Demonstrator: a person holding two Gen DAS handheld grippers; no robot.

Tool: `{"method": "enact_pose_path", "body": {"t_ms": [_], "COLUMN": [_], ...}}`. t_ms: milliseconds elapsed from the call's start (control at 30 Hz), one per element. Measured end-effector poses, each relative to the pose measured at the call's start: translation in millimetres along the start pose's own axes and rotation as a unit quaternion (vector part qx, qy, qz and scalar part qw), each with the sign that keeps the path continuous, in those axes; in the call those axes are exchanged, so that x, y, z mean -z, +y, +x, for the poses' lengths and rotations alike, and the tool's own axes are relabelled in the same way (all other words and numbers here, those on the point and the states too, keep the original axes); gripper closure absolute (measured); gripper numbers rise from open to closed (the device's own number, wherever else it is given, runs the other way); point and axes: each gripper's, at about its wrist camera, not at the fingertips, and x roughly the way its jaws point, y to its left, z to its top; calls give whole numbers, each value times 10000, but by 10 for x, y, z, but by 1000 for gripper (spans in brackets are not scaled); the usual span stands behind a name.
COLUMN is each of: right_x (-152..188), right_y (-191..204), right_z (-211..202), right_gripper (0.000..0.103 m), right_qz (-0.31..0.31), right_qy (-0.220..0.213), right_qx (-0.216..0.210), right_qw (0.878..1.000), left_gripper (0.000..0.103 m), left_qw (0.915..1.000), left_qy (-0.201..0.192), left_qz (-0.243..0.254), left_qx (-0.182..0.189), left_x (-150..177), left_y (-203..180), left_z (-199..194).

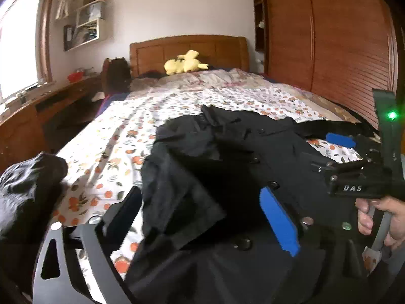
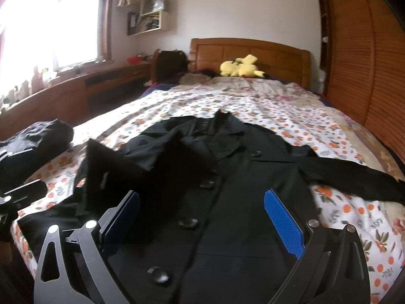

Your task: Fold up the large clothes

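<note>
Bedroom: wooden headboard (image 2: pixel 249 52) far, slatted wardrobe (image 2: pixel 359 58) right, bright window (image 2: pixel 53 22) left, wall shelves (image 2: pixel 150 7), white walls, floral-sheeted bed (image 2: pixel 253 109).

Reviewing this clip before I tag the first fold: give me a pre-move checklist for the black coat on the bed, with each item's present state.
1. Left gripper open: ok, fingers spread, nothing clamped.
2. Right gripper open: ok, fingers spread above the button front.
3. Black coat lying flat: not ok, its left side is bunched and folded over.
4. Right sleeve laid out: ok, stretched across the floral bedsheet.
5. Coat buttoned: cannot tell; buttons show, closure unclear.
6. Second dark garment apart from the coat: ok, it sits at the bed's left edge.
</note>
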Motion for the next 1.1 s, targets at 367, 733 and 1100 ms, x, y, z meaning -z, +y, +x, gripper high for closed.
{"method": "enact_pose_path", "body": {"t_ms": [367, 733, 1100], "right_x": [27, 90, 31], "right_y": [636, 1107, 984], "right_z": [249, 685, 461], "right_gripper": [21, 47, 99], "right_qz": [-271, -330, -120], "right_qy": [363, 1002, 906], "right_qx": [-801, -1624, -2107], "right_qw": [9958, 9811, 9733], "left_gripper": [2, 2, 2], "left_qw": [9984, 9967, 9966], "left_qy": [-186, -167, -164], "left_qz": [-408, -515, -547], "left_qx": [-339, -604, -596], "left_x": [266, 434, 477], "left_y": [629, 936, 953], "left_z": [-312, -478, -503]}}
